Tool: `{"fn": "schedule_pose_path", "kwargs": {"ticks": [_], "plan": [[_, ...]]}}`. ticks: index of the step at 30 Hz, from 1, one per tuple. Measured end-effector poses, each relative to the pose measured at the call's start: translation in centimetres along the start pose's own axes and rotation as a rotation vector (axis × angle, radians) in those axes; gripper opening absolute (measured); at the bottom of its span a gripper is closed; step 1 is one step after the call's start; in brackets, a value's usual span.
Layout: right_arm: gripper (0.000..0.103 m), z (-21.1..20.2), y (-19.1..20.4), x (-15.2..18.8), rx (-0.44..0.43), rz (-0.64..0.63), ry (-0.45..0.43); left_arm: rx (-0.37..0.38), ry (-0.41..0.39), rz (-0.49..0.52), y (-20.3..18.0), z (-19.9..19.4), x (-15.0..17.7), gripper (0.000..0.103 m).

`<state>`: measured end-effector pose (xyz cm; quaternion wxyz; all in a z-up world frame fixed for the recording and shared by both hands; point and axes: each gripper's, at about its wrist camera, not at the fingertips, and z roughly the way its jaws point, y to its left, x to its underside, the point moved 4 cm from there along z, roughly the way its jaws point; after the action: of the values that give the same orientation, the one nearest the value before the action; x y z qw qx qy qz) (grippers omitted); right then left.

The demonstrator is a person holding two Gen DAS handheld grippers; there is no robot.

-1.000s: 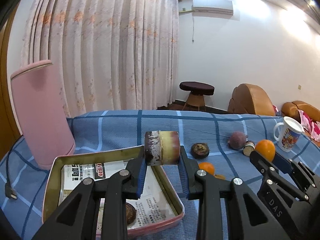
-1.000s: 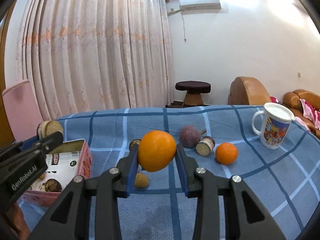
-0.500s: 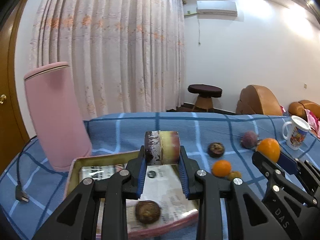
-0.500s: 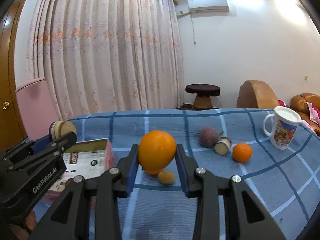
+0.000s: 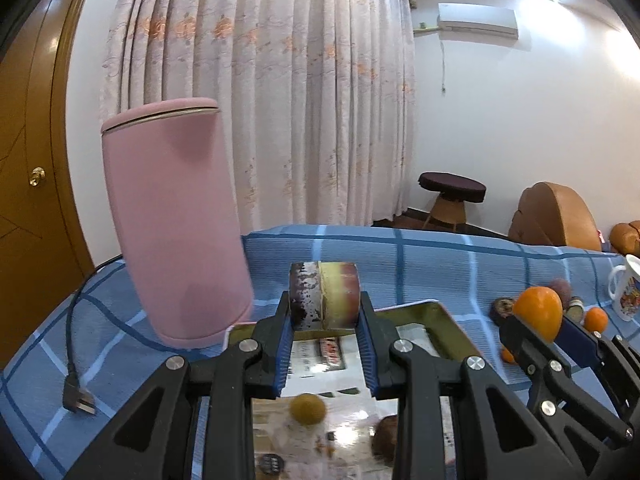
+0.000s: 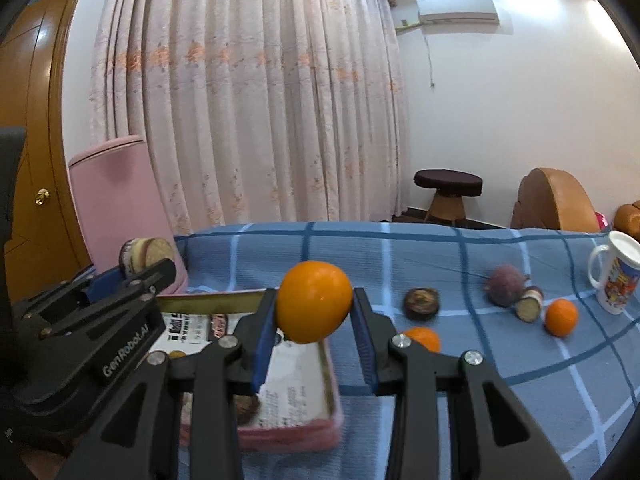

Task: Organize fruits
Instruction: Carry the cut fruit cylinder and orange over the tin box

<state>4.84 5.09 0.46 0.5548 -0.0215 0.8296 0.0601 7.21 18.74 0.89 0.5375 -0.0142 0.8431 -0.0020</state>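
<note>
Left gripper (image 5: 323,354) clamped on a short sugarcane segment (image 5: 324,300), held crosswise between the blue pads above the far end of the tray (image 5: 448,320). Small yellow-brown fruit (image 5: 307,409) and a dark round fruit (image 5: 386,436) lie in the tray just below this gripper.

Right gripper (image 6: 314,344) pinching a large orange (image 6: 314,301) — over the tray's right edge. Right of and beyond it on the blue checked cloth (image 6: 440,252): small orange (image 6: 423,338), dark fruit (image 6: 421,303), purple fruit (image 6: 506,284), second cane piece (image 6: 529,309), another orange (image 6: 561,317), mug (image 6: 618,278). Pink bin (image 5: 176,220) stands left of and beyond the left gripper.
</note>
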Motion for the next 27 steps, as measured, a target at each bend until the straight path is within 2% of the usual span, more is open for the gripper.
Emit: {"fn": "schedule_pose_path", "kwargs": {"ticks": [13, 21, 27], "plan": [[0.039, 5.0, 1.2, 0.1, -0.048, 0.027, 0.102, -0.051, 0.084, -0.025, 1.4, 2.3, 0.6, 0.031], [0.039, 7.0, 1.3, 1.3, -0.109, 0.024, 0.199, -0.08, 0.156, 0.0, 1.2, 3.7, 1.7, 0.031], [0.039, 7.6, 1.4, 1.7, -0.149, 0.034, 0.239, -0.086, 0.184, 0.002, 1.2, 4.3, 2.2, 0.031]]}}
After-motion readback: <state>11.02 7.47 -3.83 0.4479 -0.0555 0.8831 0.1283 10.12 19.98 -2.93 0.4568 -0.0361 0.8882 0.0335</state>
